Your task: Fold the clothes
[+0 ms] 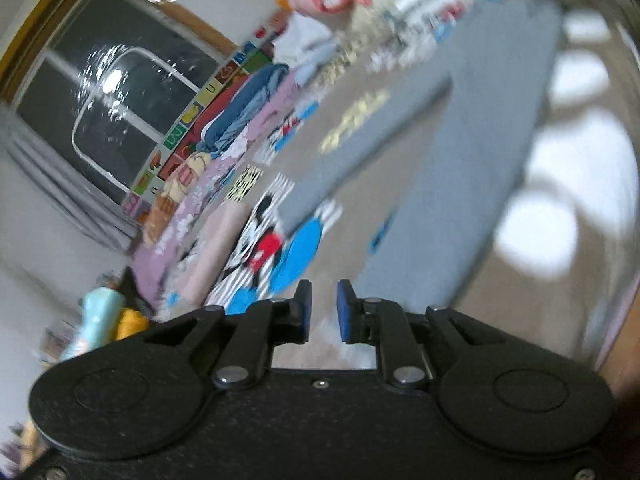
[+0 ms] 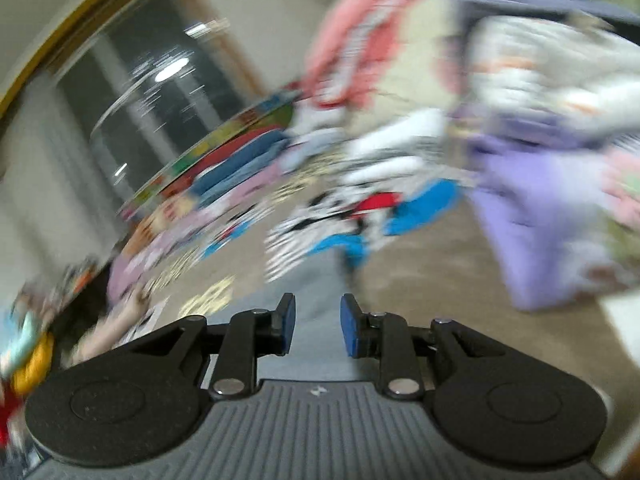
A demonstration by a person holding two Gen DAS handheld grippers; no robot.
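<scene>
Motion smears the clothes heap (right wrist view worst), its garments running together past telling.

Left wrist view: colourful tile border along far edge of mat carries single large characters; "U" readable on one pale tile, "2" on green tile nearer; other tiles blurred. Yellow print on grey garment unreadable, smeared by motion. Right wrist view: too blurred, no text legible
</scene>
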